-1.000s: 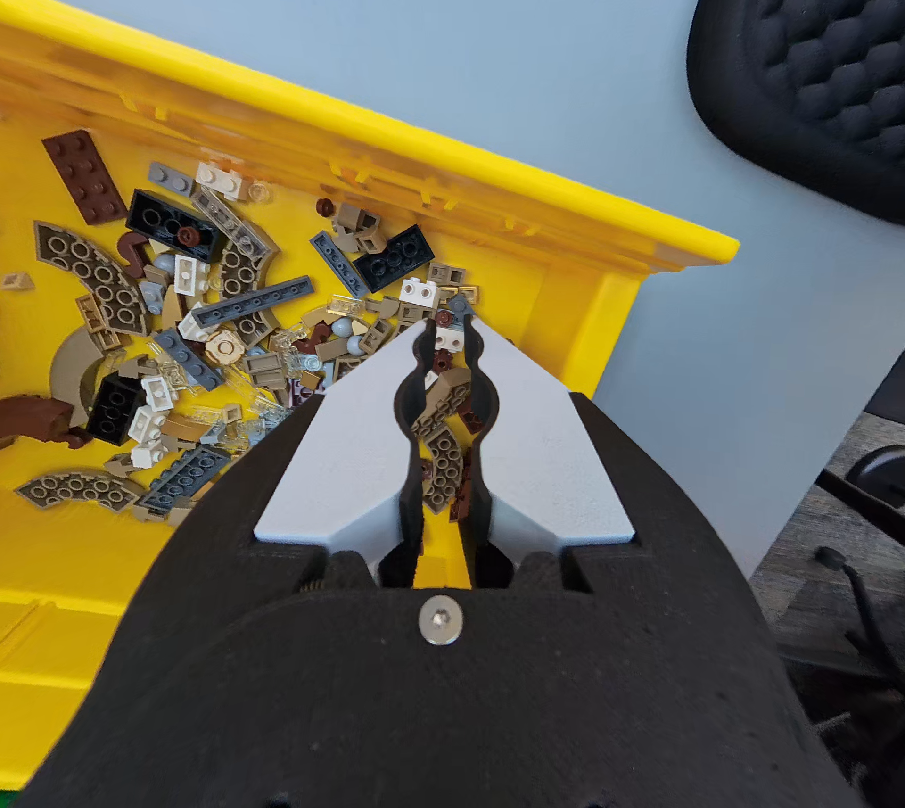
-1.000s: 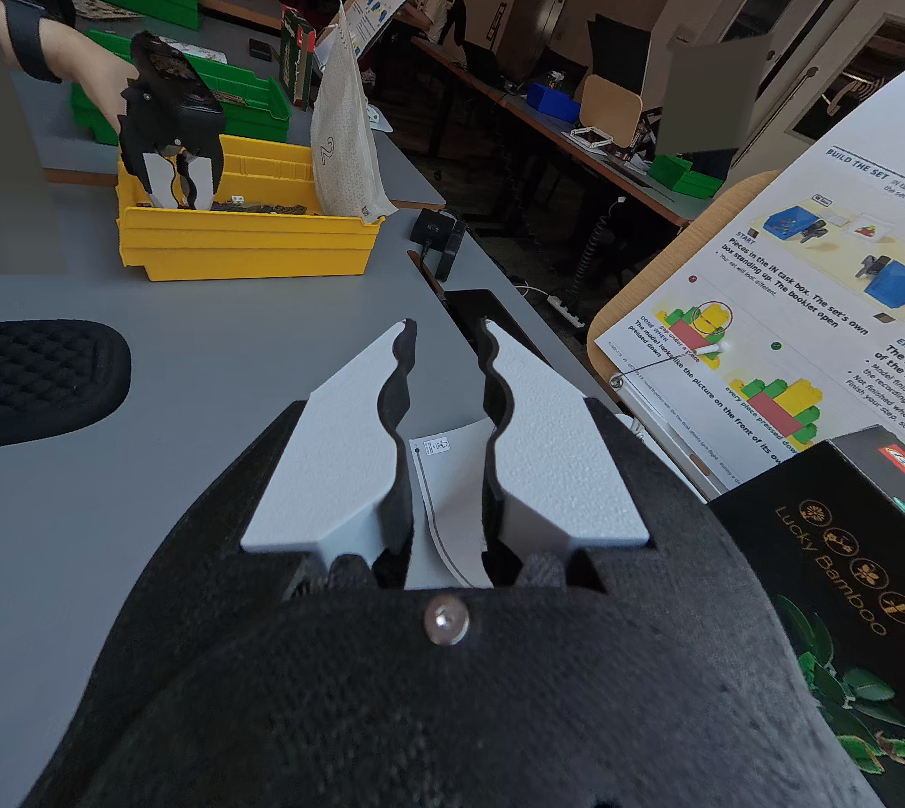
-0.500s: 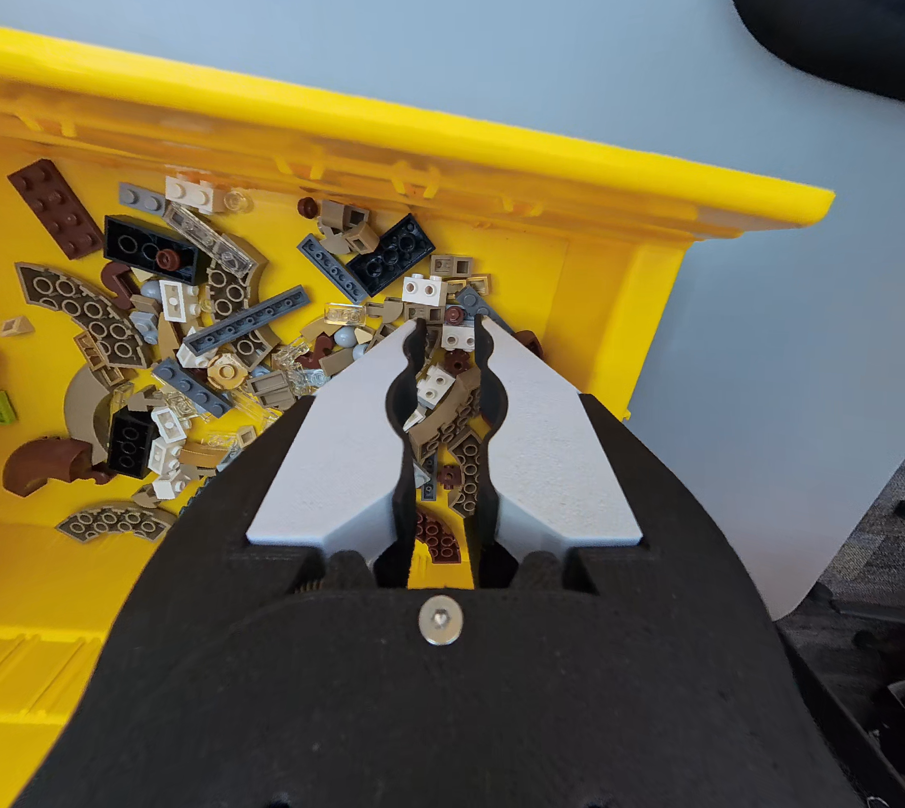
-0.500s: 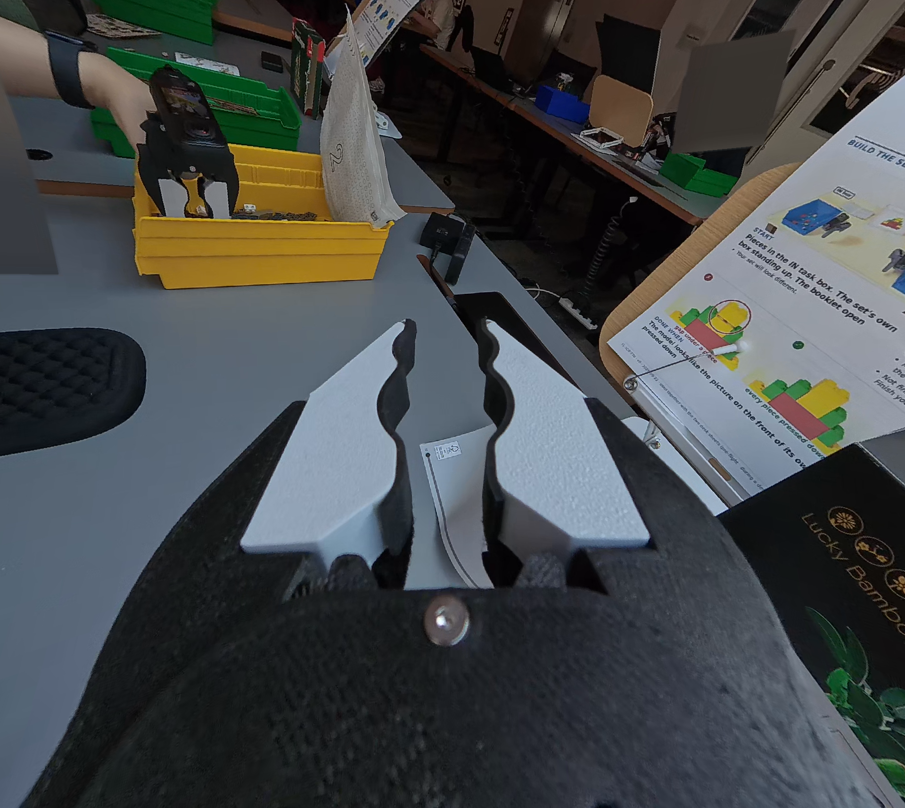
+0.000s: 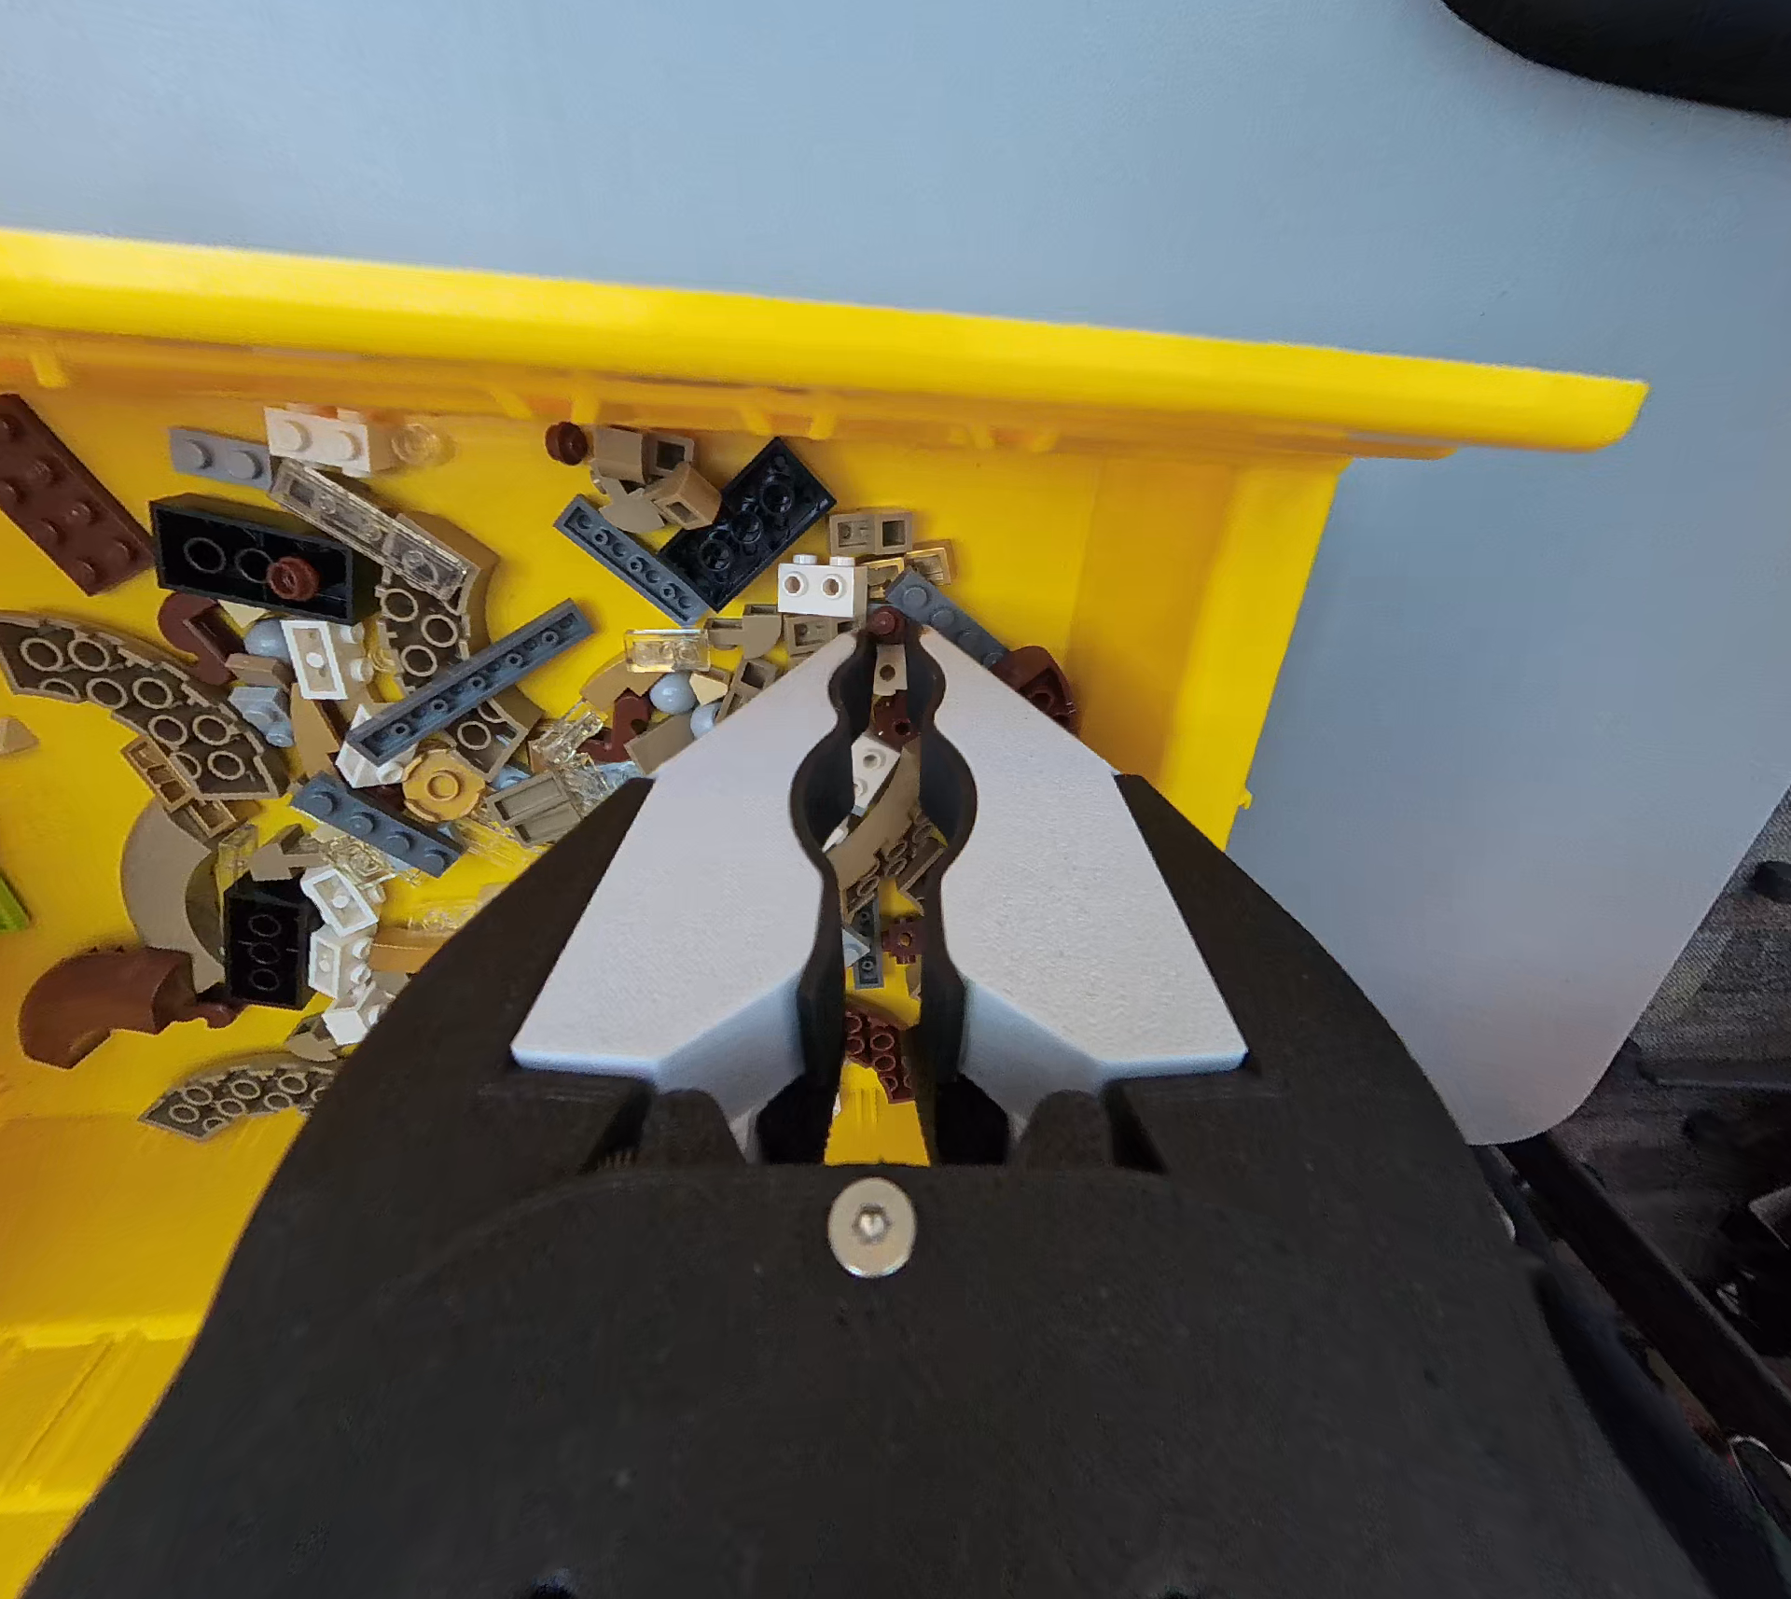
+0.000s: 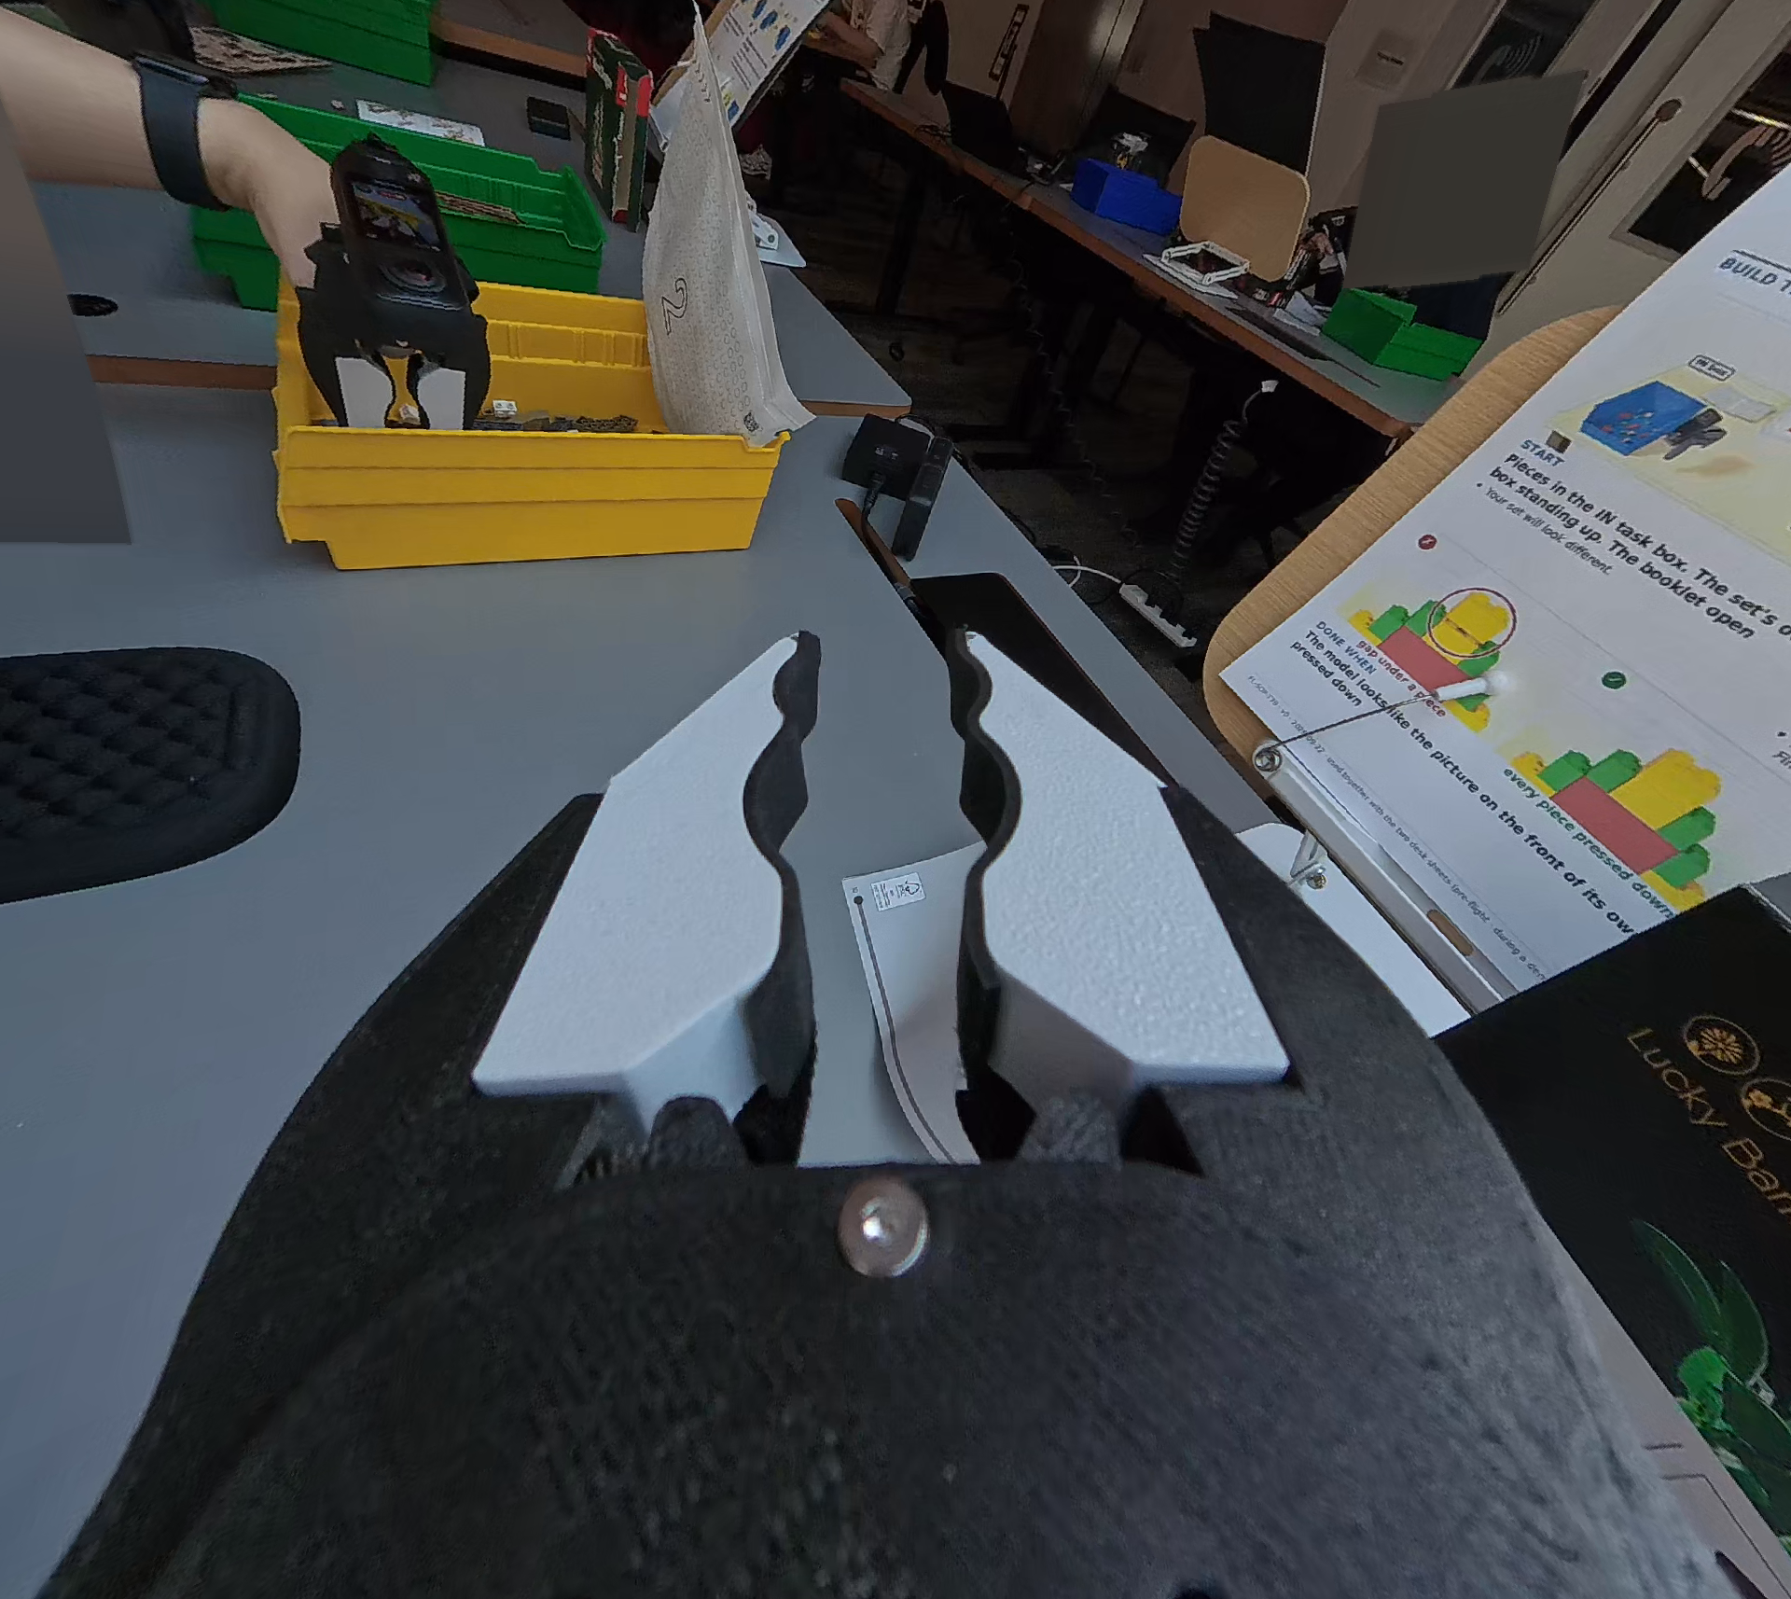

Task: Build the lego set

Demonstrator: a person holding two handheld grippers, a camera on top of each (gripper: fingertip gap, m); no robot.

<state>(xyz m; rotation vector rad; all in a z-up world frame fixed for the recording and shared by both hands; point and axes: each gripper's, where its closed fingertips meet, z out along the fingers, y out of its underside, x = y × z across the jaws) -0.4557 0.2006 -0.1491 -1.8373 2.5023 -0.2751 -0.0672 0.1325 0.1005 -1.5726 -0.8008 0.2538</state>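
Lots of small lego pieces [image 5: 407, 738] lie in a loose heap on the floor of a yellow bin [image 5: 872, 370]. They are brown, tan, black, grey, white and clear. Some are flat strips, some are curved, some are tiny round bits. Many lie upside down or on top of each other. The bin sits on the grey surface [image 5: 775, 50].

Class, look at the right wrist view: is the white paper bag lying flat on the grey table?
No: the white paper bag stands upright inside the yellow bin, at its right end.
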